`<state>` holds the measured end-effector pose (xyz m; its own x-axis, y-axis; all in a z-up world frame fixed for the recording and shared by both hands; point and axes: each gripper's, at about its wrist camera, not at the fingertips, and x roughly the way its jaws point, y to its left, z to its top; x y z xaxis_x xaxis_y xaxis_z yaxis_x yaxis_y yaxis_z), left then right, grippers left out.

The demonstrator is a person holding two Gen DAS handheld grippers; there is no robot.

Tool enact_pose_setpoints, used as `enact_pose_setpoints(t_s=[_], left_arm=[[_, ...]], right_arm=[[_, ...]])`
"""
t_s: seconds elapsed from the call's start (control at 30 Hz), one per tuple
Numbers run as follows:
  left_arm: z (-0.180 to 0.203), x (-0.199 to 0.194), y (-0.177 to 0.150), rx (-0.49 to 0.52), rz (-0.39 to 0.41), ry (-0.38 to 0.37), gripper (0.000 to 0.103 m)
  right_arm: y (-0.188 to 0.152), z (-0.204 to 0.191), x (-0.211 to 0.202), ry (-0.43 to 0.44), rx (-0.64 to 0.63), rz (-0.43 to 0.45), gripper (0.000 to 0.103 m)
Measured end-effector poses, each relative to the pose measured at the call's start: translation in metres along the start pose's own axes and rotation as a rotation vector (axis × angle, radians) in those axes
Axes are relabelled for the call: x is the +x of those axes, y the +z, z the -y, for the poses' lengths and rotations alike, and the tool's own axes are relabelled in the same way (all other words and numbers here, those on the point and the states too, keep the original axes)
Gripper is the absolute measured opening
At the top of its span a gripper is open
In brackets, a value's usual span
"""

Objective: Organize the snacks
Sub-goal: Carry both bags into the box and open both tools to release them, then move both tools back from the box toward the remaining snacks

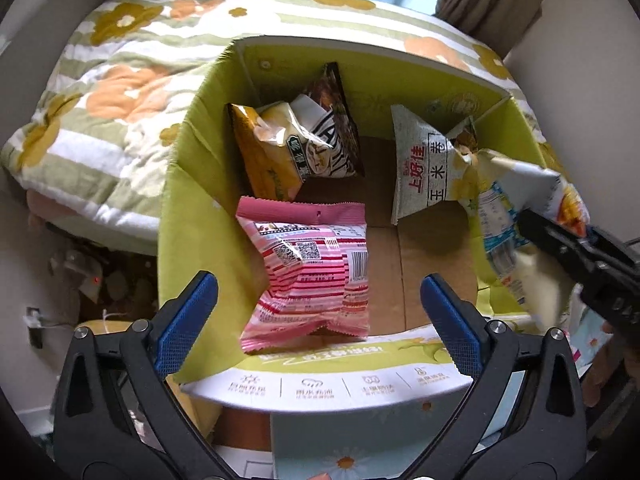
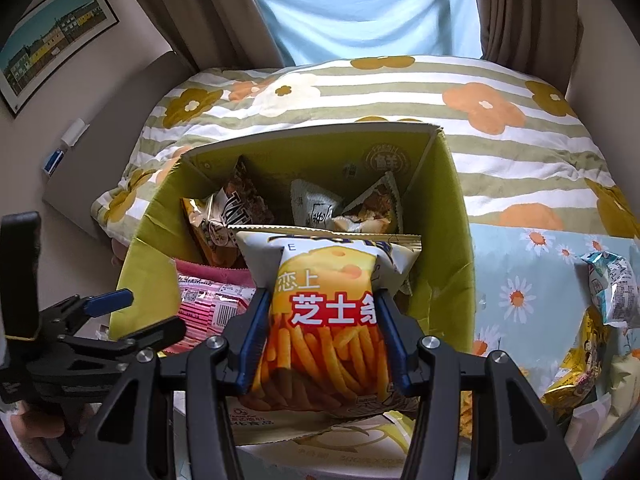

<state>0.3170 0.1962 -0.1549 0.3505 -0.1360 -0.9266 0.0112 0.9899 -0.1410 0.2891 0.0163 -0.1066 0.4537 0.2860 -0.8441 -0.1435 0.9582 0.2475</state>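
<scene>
1. Right gripper (image 2: 320, 340) was clamped on a cheese stick bag (image 2: 324, 312), both pads pressed against its sides, the bag held above the box's near right part.
2. Left gripper (image 1: 316, 320) was wide open and held nothing, poised over the near rim of the green box (image 1: 188, 216).
3. Inside the box: pink bag (image 1: 308, 276) near front left, yellow bag (image 1: 268, 148) behind it, corn roll bag (image 1: 420, 164) at right.
4. Loose snack bags (image 2: 600, 320) lay on the daisy cloth (image 2: 520, 280) right of the box.

Bed with a daisy-print sheet (image 2: 520, 264)
Green box (image 2: 444, 216) ahead of the tongs; loose snack packets (image 2: 608, 292) right; floral quilt (image 2: 400, 88) beyond.
</scene>
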Motion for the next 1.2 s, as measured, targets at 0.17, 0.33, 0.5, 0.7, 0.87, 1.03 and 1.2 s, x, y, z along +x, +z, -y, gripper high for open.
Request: enact_pose_setpoints(t_s=[0.17, 0.33, 0.5, 0.7, 0.87, 1.03, 1.2], left_arm=[[-0.005, -0.009, -0.005, -0.013, 0.018, 0.009, 0.101], [-0.009, -0.013, -0.013, -0.018, 0.029, 0.025, 0.101], [-0.011, -0.017, -0.022, -0.028, 0.034, 0.013, 0.101], [-0.007, -0.030, -0.027, -0.022, 0.059, 0.017, 0.101], [0.004, -0.045, -0.029, 0.015, 0.092, 0.005, 0.101], [0.028, -0.057, -0.029, 0.075, 0.134, -0.031, 0.101], [0.058, -0.068, -0.028, 0.146, 0.158, -0.107, 0.101]], right_arm=[[-0.003, 0.002, 0.012, -0.013, 0.023, -0.010, 0.077], [-0.015, 0.002, 0.008, -0.017, 0.014, 0.035, 0.096], [-0.021, -0.001, 0.004, -0.021, -0.004, 0.017, 0.096], [-0.024, -0.005, -0.010, -0.002, -0.003, 0.038, 0.096], [-0.026, -0.008, -0.027, -0.009, -0.003, 0.059, 0.096], [-0.031, -0.005, -0.053, -0.027, 0.018, 0.090, 0.096], [-0.043, 0.008, -0.084, -0.076, 0.048, 0.123, 0.096]])
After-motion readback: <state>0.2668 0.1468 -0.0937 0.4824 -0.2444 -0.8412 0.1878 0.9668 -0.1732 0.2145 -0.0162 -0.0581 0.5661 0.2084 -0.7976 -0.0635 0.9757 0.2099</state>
